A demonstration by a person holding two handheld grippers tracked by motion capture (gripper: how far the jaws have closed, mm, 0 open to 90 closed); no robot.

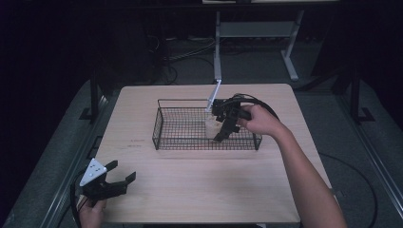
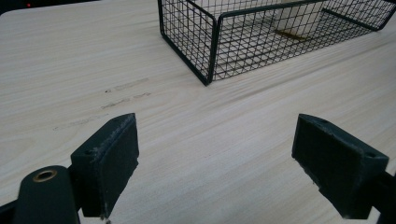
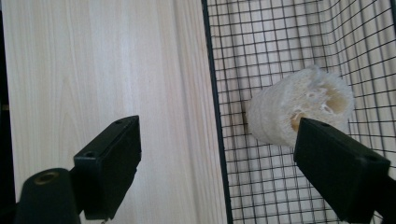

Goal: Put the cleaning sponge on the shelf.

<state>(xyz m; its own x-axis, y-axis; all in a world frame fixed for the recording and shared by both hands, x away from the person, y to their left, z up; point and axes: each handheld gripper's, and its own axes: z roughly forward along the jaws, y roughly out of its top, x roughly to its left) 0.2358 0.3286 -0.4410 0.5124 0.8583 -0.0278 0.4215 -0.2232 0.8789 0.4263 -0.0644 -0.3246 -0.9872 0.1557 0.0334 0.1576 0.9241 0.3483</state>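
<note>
1. The pale wooden worktop [image 1: 199, 190] carries everything here; its near half is bare wood, with a few faint marks near the left of the middle.
2. A black wire basket [image 1: 164, 129] stands on the far half of the worktop, long side facing me, low walls all round.
3. The person's right arm [image 1: 304, 175] reaches in from the near right corner, and the hand comes over the basket's right end.
4. The right hand-held gripper [image 1: 222, 135] points down into the right part of the basket, with a cable looping off behind it. Its jaws stand wide apart and press on nothing.
5. The left hand-held gripper [image 1: 122, 172] rests at the near left corner of the worktop, well apart from the basket, a grey three-cornered plate on top. Its jaws are spread wide over bare wood, with the basket's corner farther off ahead of them.
6. The loofah piece [image 3: 299, 109], a short cream-coloured cylinder with a holey end, lies on its side on the basket's mesh floor in the right part of the basket. In the right gripper view it sits just past the tip of one jaw, partly covered by it, while the other jaw hangs over the bare worktop outside the basket wall. The sponge is not clamped; I cannot tell whether that jaw tip touches it.
</note>
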